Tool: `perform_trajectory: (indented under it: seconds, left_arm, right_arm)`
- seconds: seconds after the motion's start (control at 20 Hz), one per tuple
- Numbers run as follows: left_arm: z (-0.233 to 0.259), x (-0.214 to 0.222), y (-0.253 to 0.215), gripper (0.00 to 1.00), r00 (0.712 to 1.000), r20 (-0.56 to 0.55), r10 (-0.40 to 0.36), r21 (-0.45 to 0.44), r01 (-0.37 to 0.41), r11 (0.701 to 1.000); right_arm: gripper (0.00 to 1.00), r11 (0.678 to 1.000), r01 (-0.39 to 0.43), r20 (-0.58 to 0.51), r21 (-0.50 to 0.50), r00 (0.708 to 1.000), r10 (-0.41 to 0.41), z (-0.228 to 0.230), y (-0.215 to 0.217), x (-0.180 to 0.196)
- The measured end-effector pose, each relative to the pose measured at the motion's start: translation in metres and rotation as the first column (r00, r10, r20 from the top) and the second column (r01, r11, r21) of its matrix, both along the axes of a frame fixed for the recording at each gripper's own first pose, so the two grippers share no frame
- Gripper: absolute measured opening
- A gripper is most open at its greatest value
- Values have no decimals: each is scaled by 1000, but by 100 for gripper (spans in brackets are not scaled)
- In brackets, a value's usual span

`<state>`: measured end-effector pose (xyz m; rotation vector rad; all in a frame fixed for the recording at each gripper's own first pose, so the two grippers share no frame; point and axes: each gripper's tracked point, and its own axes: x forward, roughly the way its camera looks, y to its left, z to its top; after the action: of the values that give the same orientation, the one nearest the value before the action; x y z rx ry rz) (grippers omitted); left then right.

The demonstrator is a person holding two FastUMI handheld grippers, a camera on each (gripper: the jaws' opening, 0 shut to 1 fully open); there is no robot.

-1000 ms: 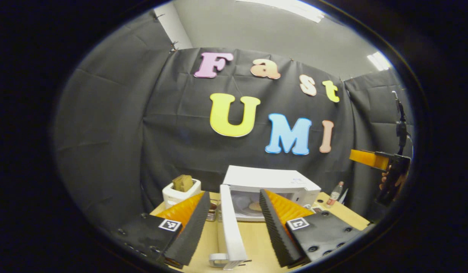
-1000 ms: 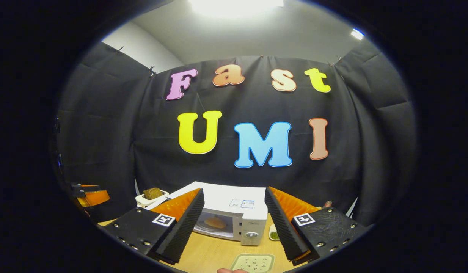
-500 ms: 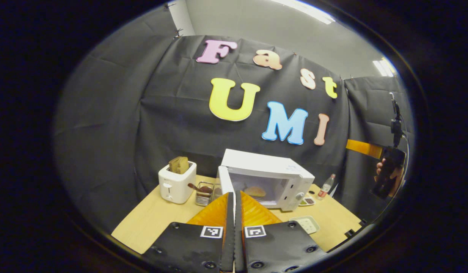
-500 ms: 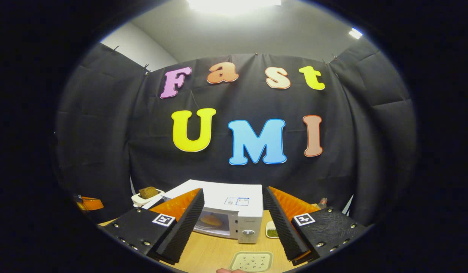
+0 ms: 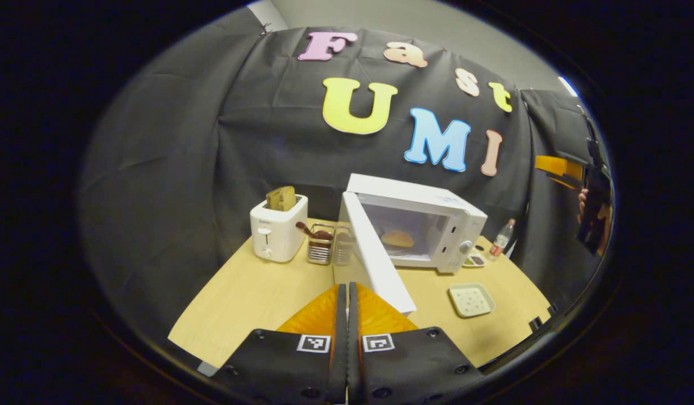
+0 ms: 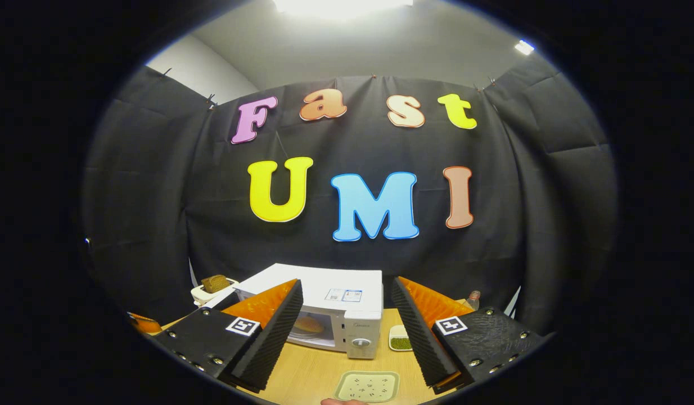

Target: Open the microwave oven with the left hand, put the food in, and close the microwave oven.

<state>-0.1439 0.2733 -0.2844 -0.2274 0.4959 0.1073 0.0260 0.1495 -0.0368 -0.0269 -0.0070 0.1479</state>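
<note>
in the left gripper view the left gripper point(image 5: 347, 337) is raised above the near edge of the desk point(image 5: 251, 298), aimed forward and tilted down at the desktop; its two fingers are pressed together with nothing between them, tips meeting just in front of the lower edge of the microwave door point(image 5: 375, 253); whether they touch the door cannot be told; the microwave oven point(image 5: 431, 216) sits toward the far edge of the desk, right of centre, with its door swung out toward the near edge, open; the food point(image 5: 397, 238), a flat yellow-brown piece, lies inside the cavity on the turntable; a toaster point(image 5: 278, 230) with bread in its slot stands near the far left corner, and a wire holder point(image 5: 320, 247) sits between it and the door; a small square dish point(image 5: 471, 299) lies near the right edge, in front of the oven; a bottle point(image 5: 501, 239) stands at the far right corner; at the right rim of this view a hand point(image 5: 597, 216) holds the other gripper up, well clear of the desk;

in the right gripper view the right gripper point(image 6: 344, 332) is held level and high, pointed at the booth wall; its fingers are spread wide, empty, framing the microwave oven point(image 6: 338, 315); the food point(image 6: 308, 324) shows through the opening; the square dish point(image 6: 367, 387) lies below, near the bottom of this view, between the fingers
</note>
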Motion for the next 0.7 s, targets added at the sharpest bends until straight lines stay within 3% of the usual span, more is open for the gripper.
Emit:
perform_trajectory:
  seconds: [0.35, 0.7]
  left_arm:
    - [-6, 6, -40, 7, 1000, -13, -21, -56, 20, 998]
    - [-5, 35, -93, 7, 991, -44, -125, -51, 123, 991]
  right_arm:
    - [98, 999, 34, -44, 29, 999, -33, -14, -33, 2]
    - [99, 991, 76, -29, 111, 997, -73, 0, -59, 5]
